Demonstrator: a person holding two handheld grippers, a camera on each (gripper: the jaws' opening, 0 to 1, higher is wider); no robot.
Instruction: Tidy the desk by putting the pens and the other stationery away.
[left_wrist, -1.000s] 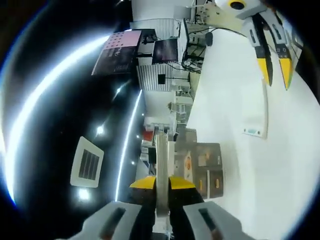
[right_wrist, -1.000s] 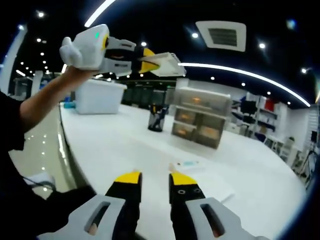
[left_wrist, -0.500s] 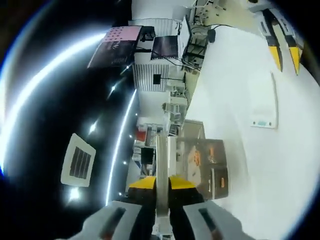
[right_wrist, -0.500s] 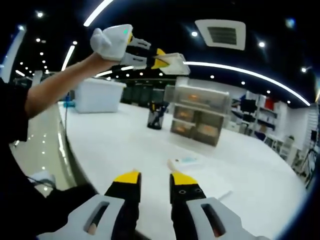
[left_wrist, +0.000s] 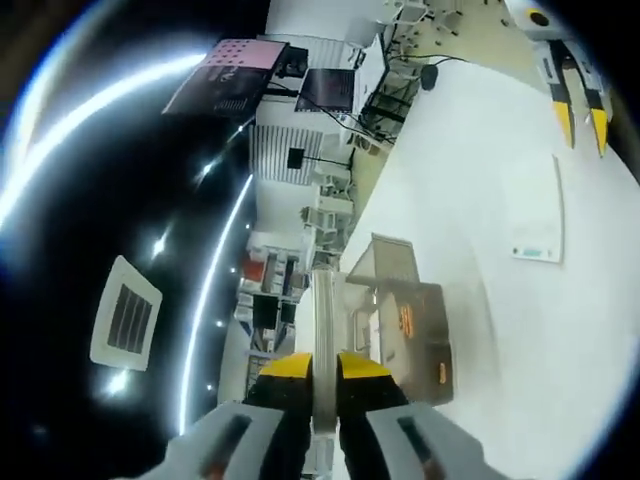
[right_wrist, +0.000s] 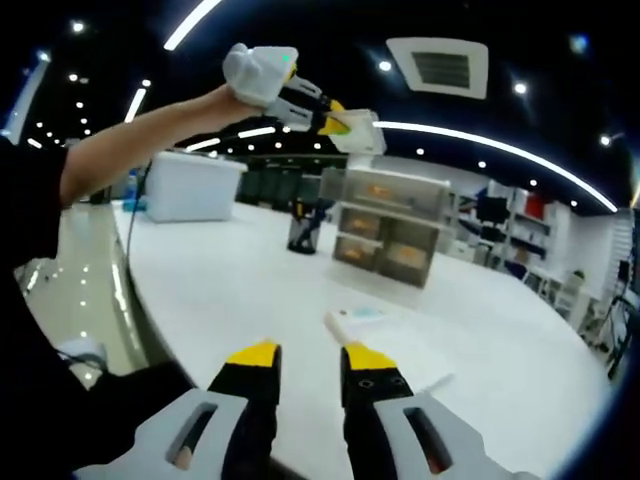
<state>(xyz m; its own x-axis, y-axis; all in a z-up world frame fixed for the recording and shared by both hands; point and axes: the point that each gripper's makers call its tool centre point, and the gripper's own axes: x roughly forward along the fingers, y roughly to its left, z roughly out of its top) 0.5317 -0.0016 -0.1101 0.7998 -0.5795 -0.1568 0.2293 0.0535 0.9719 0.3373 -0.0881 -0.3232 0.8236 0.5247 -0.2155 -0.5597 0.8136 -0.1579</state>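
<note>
One drawer unit (right_wrist: 385, 226), one pen cup (right_wrist: 303, 228), one white bin (right_wrist: 193, 186).

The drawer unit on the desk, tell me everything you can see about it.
The drawer unit is a small clear plastic cabinet with several drawers, orange items showing through the fronts. It stands upright on the white desk, beside a dark pen cup. The left gripper holds a flat white piece in the air above it, not touching.

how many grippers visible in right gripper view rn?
2. The right gripper rises from the bottom edge, jaws apart and empty. The left gripper is held high above the drawer unit, clamped on a flat white piece.
</note>
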